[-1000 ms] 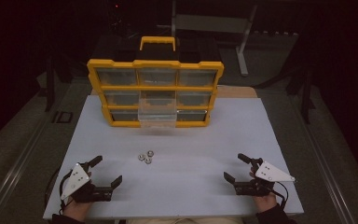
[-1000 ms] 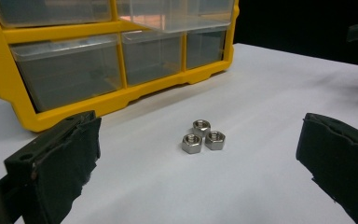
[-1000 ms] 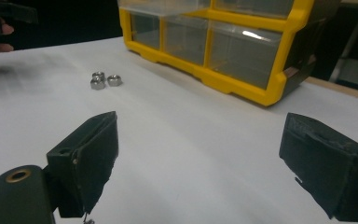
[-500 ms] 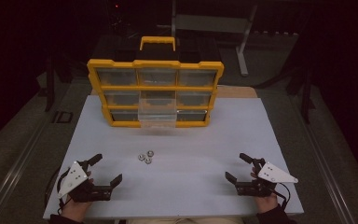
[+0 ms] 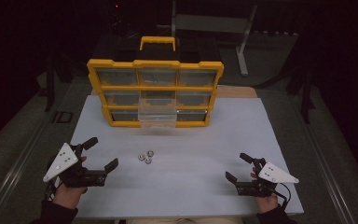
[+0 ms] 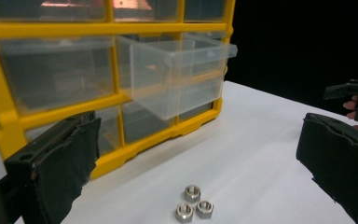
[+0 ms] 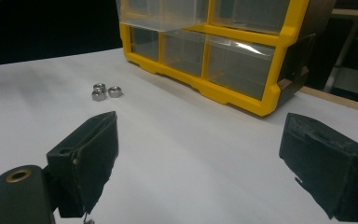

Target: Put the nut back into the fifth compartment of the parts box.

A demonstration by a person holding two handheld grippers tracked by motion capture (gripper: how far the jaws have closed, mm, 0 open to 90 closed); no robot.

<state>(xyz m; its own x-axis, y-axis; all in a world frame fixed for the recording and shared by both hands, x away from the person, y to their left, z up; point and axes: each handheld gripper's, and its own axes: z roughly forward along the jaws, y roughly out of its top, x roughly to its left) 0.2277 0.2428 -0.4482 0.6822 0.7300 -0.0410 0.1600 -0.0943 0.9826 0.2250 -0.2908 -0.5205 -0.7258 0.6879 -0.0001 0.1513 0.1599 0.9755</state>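
Note:
Three small metal nuts (image 5: pixel 145 157) (image 6: pixel 193 204) (image 7: pixel 105 91) lie bunched on the white table (image 5: pixel 191 135), in front of a yellow organizer (image 5: pixel 155 92) with clear drawers. Its middle clear drawer (image 5: pixel 157 114) (image 6: pixel 177 74) is pulled out and looks empty. My left gripper (image 5: pixel 100 154) (image 6: pixel 200 158) stands open at the near left, aimed at the nuts, nothing between its jaws. Over at the near right my right gripper (image 5: pixel 238 167) (image 7: pixel 205 158) is open too and holds nothing.
The organizer (image 6: pixel 42 88) (image 7: pixel 242 51) stands upright at the table's far side, with a yellow handle (image 5: pixel 157 42) on top. A metal stand (image 5: pixel 242 37) sits in the dark behind the table. The white surface (image 7: pixel 191 140) stretches bare between the grippers.
Both grippers have shifted only slightly; the left one has edged a little to the right. The nuts and the drawer have not moved.

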